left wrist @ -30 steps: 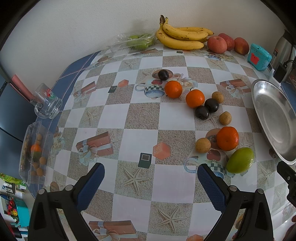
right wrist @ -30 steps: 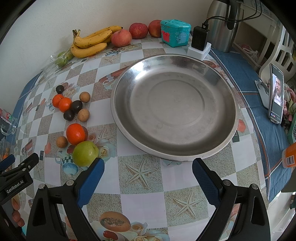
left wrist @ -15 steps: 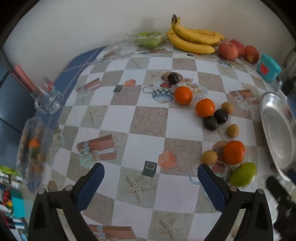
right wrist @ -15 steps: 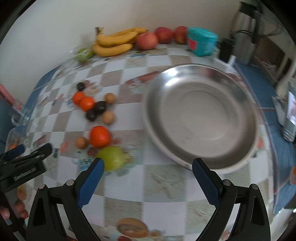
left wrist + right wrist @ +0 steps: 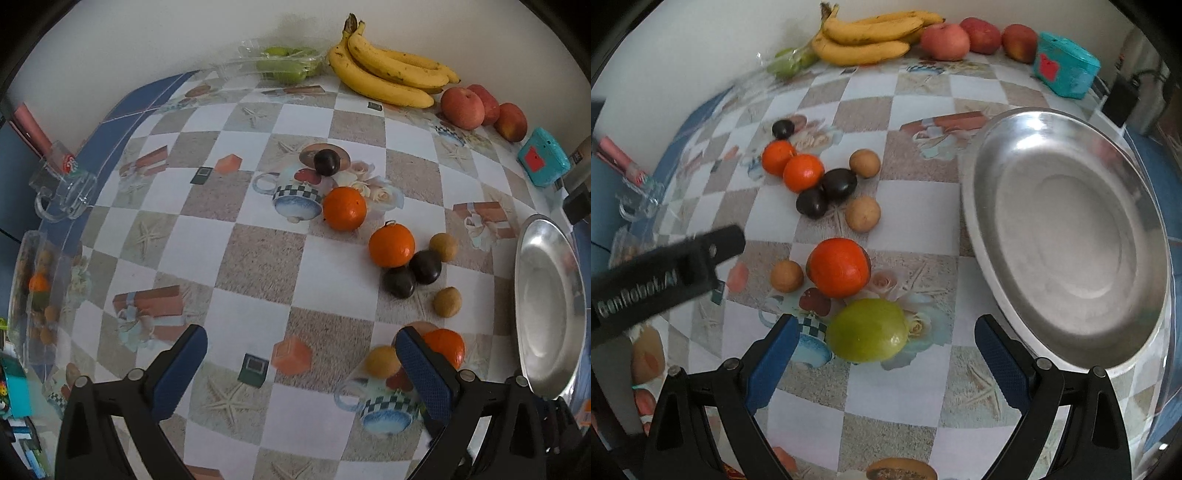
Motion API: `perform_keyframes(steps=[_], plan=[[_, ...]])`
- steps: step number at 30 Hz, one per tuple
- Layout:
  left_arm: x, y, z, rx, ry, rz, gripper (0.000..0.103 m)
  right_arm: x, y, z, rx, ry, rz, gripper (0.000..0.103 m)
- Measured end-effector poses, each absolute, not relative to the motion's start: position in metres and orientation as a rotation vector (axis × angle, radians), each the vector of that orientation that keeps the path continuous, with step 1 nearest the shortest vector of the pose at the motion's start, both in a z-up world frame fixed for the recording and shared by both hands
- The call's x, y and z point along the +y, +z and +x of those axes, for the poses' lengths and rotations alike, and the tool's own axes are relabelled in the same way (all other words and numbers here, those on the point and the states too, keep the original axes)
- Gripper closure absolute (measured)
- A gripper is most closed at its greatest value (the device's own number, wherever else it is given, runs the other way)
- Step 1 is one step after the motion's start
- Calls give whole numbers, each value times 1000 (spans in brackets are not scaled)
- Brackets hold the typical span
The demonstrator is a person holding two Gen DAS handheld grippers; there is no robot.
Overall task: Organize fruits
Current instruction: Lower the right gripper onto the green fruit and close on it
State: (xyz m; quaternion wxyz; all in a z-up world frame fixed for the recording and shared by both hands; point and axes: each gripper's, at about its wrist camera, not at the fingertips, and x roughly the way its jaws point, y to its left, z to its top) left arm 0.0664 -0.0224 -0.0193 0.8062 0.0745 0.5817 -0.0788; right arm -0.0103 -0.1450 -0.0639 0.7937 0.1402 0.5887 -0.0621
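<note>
The tabletop (image 5: 897, 391) wears a checked cloth printed with starfish and teapots. On it lie a steel dish (image 5: 1060, 229), a green fruit (image 5: 868, 329), oranges (image 5: 837, 272), dark plums (image 5: 839, 183), small brown fruits (image 5: 863, 213), bananas (image 5: 871, 35), apples (image 5: 945, 37), a teal box (image 5: 1065, 66) and a glass mug (image 5: 61, 184).

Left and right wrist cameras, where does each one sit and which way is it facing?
Left wrist: sits on the left gripper, looking forward and down over the table toward the bananas; both its open blue-padded fingers show at the bottom.
Right wrist: sits on the right gripper, looking down at the green fruit and steel plate; its open fingers show, plus the left gripper at the left edge.
Shared: bananas, oranges, dark plums, plate.
</note>
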Motion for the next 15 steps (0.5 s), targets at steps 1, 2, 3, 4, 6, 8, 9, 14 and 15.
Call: perform_keyframes(steps=[1,2,3,4,6,8,9,14,15], plan=[[-23,-21,66,1244,-172,168,0,-142,-67,-7,1277,-119,298,8],[-24,-24,66,1251,-177,182,0,-140,-69,-5,1286,-109,291,8],[-24,-28,66,1263,-178,197,0,-137,-71,-3,1296,-102,277,8],[-24,-31,66,1273,-174,209,0,-134,-73,-2,1305,-98,256,9],[-21,-38,63,1292,-154,235,0,-127,-76,1,1315,-92,221,13],[-17,-40,60,1298,-158,223,0,-123,-81,2,1329,-81,199,16],[-16,-39,60,1299,-164,209,0,-122,-82,2,1334,-81,191,22],[-12,-40,60,1307,-170,167,0,-119,-84,0,1328,-89,160,34],[-13,-40,60,1310,-172,165,0,-119,-84,0,1326,-89,156,39]])
